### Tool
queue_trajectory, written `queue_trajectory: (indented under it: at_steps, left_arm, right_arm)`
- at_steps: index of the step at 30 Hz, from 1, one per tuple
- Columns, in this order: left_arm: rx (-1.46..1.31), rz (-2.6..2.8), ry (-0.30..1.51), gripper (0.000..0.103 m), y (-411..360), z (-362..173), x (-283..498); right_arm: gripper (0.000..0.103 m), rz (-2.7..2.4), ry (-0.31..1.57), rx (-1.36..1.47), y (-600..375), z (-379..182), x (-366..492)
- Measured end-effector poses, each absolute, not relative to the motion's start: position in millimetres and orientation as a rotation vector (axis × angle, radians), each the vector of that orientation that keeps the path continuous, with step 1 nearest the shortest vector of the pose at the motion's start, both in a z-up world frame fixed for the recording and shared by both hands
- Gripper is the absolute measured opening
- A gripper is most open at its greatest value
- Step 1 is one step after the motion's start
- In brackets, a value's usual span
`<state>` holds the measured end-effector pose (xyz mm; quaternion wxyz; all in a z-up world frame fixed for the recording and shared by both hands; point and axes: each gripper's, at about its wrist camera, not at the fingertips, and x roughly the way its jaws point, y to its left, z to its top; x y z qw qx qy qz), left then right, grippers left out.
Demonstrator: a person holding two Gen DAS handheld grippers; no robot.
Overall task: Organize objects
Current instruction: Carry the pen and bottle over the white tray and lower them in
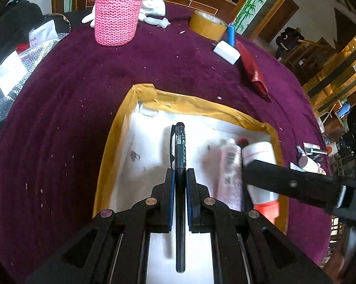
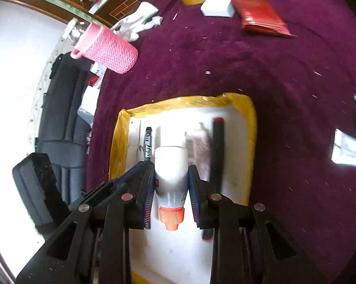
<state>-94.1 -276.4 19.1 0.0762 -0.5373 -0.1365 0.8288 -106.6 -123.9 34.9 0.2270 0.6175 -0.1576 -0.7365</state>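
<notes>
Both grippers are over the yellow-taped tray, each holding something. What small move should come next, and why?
Probably lower and open the left gripper to lay the black pen on the tray floor. Its jaws are shut on the pen above bare white space. The right gripper grips the white bottle with the orange cap beside a black marker, so it can release after.

Layout: the box (image 1: 121, 142) sits on the table (image 1: 59, 118). Inside it, the pen (image 1: 180, 156) lies left of the tube (image 1: 230, 165), with the bottle (image 1: 260, 156) at right. Behind the box stand the knitted cup (image 1: 117, 11) at left and the tape roll (image 1: 207, 24) at right, with the block (image 1: 226, 52) just before the roll.
</notes>
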Motion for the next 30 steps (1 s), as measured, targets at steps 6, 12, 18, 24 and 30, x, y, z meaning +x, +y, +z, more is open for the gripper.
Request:
queue_trajectory:
  at_steps: [6,12,18,24,30]
  left_arm:
    - [-1.607,2.475,-0.452,0.006,-283,15,-100]
    - [-1.593,2.452,-0.465,0.016,-284,20,-100]
    - [-1.562,2.496,-0.461,0.043,-285,36,-92]
    - [-1.54,2.554,-0.504,0.044,-295,54,-77]
    - [-1.502,2.625,-0.495,0.046,-294,74,-55]
  right_arm:
    - [0.025,-2.025,-0.435,1.744,-139,13,-117]
    - [0.025,-2.011,-0.424,1.747,-140,9,-122]
    - [0.025,-2.019,-0.43,1.745,-135,11,-125]
    - [0.025,-2.054,-0.409,1.706,-128,26,-122]
    - [0.026,-2.165,-0.301,1.642,-115,56,-106]
